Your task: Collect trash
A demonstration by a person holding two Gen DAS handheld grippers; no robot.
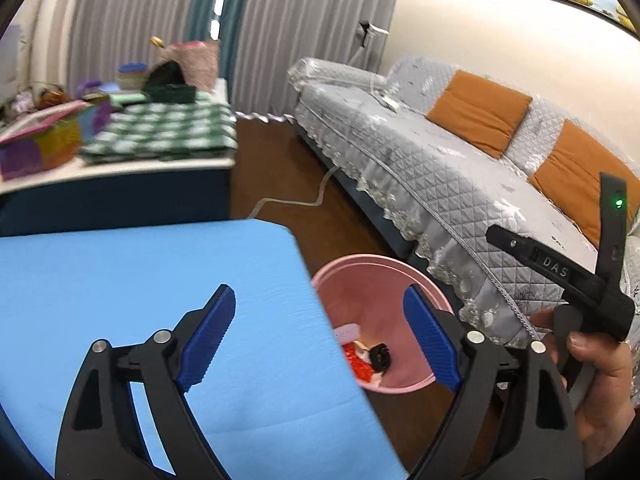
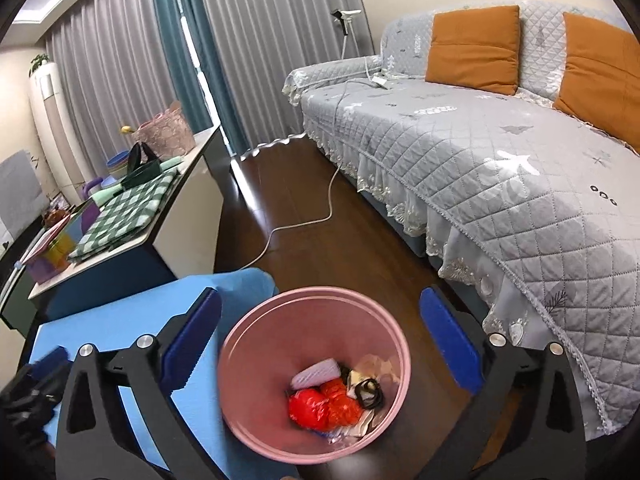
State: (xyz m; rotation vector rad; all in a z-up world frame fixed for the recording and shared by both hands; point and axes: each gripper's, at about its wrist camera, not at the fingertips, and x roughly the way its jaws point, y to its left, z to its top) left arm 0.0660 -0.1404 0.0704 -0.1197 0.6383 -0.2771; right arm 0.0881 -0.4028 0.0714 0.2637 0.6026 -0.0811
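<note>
A pink trash bin [image 2: 256,328] stands on the dark wood floor beside a blue-covered table [image 2: 104,332]. Inside lie red crumpled wrappers [image 2: 320,408], a white ribbed piece [image 2: 316,374], a black object [image 2: 370,392] and other scraps. My right gripper [image 2: 320,336] is open and empty, hovering over the bin. My left gripper [image 1: 320,340] is open and empty, above the blue table's [image 1: 120,280] right edge, with the bin [image 1: 384,276] partly hidden behind that edge. The hand holding the right gripper shows in the left wrist view [image 1: 600,372].
A grey quilted sofa [image 2: 500,168] with orange cushions [image 2: 474,48] runs along the right. A white cable [image 2: 304,224] lies on the floor. A side table [image 2: 160,216] with a green checked cloth [image 2: 124,216], baskets and boxes stands at left before the curtains.
</note>
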